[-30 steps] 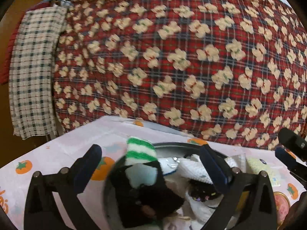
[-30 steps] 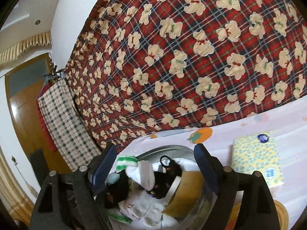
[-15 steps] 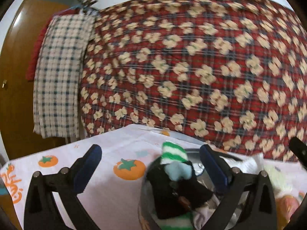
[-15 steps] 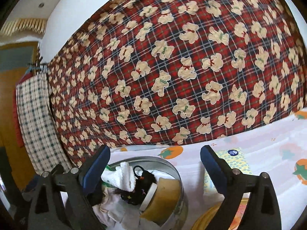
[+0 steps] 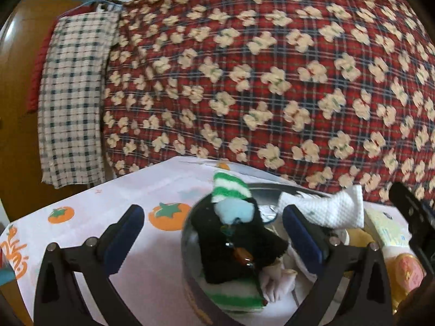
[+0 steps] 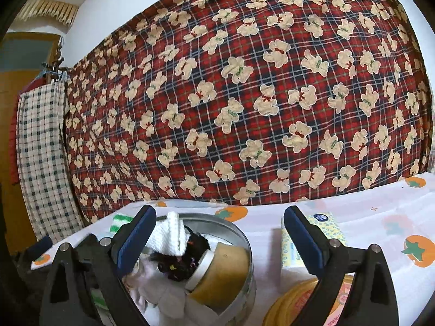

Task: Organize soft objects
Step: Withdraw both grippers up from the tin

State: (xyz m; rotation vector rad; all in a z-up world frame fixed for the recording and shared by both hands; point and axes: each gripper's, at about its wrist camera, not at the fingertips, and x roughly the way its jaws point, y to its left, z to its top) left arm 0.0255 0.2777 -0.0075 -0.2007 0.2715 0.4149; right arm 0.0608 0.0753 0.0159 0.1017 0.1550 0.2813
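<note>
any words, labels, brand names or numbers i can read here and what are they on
None can be read for certain.
Orange writing on the tablecloth: cut off by the frame, unreadable.
Round blue logo on the yellow tissue pack: too small.
Red print on the round lid: characters blurred and partly hidden behind the right gripper.
Printed band on the metal tin: blurred.

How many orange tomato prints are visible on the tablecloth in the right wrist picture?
5: one behind the tin, one far left, one near left, two right. Others may be hidden.
</note>
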